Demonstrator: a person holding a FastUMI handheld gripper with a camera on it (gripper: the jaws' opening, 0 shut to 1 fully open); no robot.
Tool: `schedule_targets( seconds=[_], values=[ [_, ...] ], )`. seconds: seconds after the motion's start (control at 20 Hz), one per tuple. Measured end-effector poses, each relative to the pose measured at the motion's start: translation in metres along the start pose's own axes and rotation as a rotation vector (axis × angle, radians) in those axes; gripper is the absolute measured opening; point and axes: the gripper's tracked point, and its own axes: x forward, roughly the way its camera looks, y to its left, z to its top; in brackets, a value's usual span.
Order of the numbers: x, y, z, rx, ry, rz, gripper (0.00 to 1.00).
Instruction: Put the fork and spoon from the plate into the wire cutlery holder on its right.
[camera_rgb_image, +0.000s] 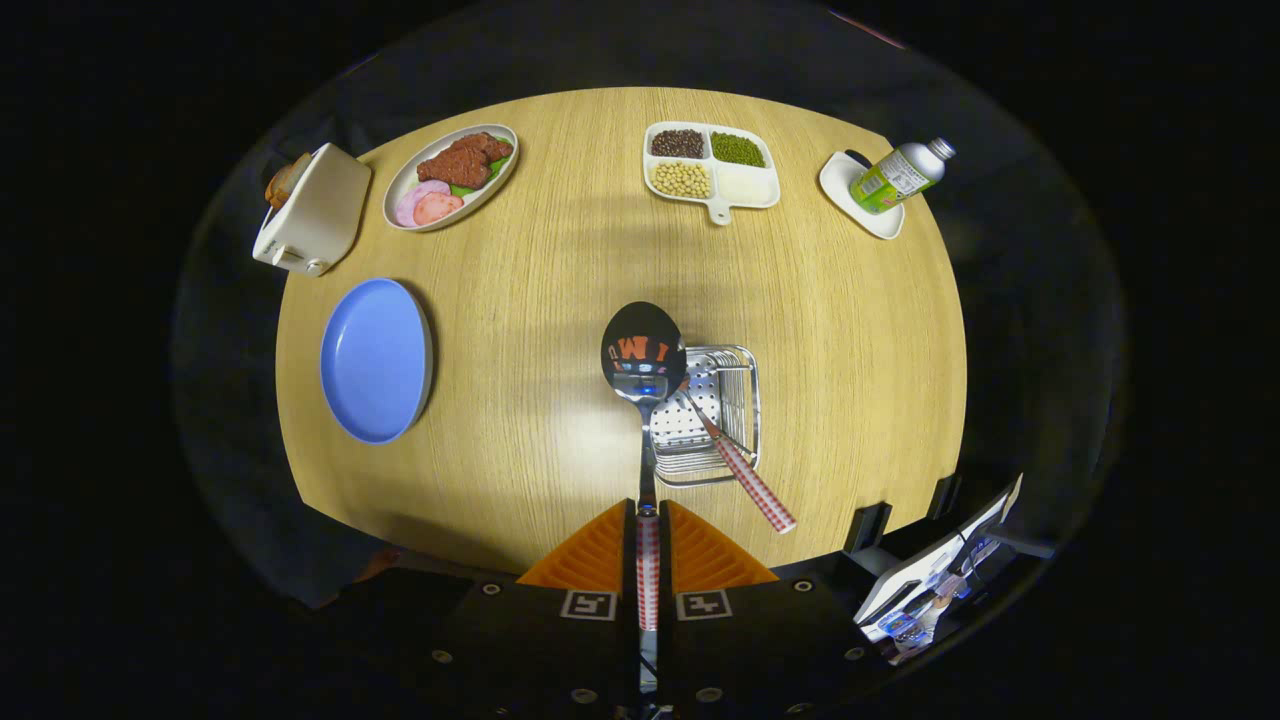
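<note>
My gripper (647, 512) is shut on the spoon (643, 355), both fingers pressing on its checked handle. The spoon's shiny bowl points away from me, held above the table over the left rim of the wire cutlery holder (735, 372). The fork (745, 472) stands tilted in the holder, tines down inside it, its red-and-white checked handle leaning out over the near rim toward the right of my fingers. The blue plate (375, 360) lies bare on the table well to the left of the holder.
Along the far side of the round wooden table (520, 300) sit a white toaster (312, 210), an oval dish of meat (452, 175), a divided tray of beans (710, 168) and a small dish holding a green bottle (895, 178). A device with a screen (935, 580) lies at the near right.
</note>
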Motion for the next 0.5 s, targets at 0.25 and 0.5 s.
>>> schedule_targets(
  seconds=[0.25, 0.5],
  values=[
    [0.012, -0.021, -0.018, -0.072, 0.099, -0.01, 0.07],
    [0.021, -0.033, -0.022, -0.183, 0.188, -0.051, 0.07]
  ],
)
